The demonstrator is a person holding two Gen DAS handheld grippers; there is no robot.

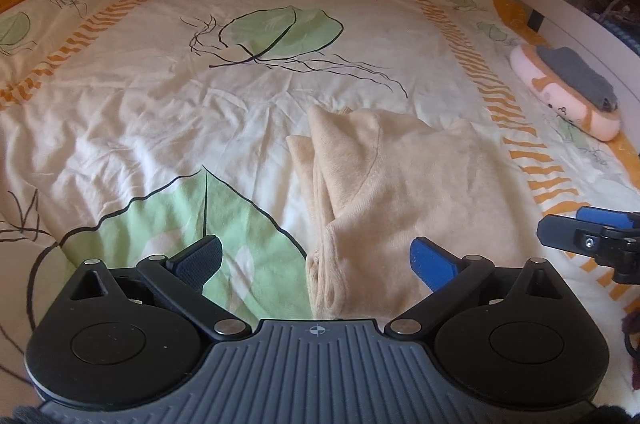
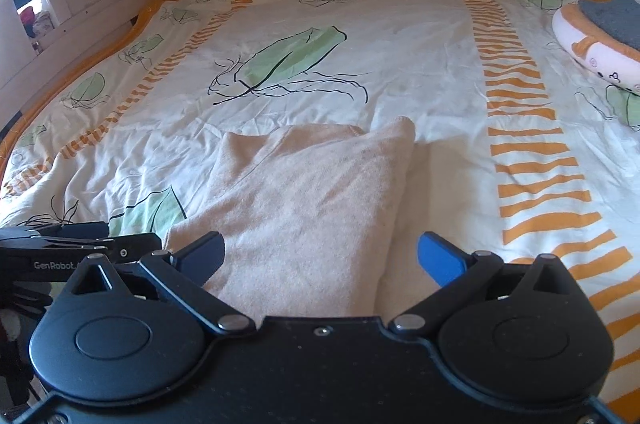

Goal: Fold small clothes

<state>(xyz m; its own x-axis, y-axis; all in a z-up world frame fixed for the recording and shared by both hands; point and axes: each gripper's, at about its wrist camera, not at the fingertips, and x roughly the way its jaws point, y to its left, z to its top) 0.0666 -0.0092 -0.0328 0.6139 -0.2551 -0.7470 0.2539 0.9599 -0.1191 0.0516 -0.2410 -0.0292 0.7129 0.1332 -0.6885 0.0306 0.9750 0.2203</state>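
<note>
A cream-beige small garment (image 1: 392,183) lies folded lengthwise on the bed's leaf-print cover, its stacked edges along its left side. It also shows in the right wrist view (image 2: 304,199). My left gripper (image 1: 316,260) is open and empty, hovering just over the garment's near end, with its fingers either side of the folded left edge. My right gripper (image 2: 320,256) is open and empty over the garment's near right part. The right gripper also shows in the left wrist view (image 1: 576,232), beside the garment's right edge.
The bed cover (image 1: 240,103) has green leaves and orange striped bands. A plush pillow (image 1: 568,95) with a grey folded cloth (image 1: 576,71) on it lies at the right edge. A white bed frame and rails run along the far and side edges.
</note>
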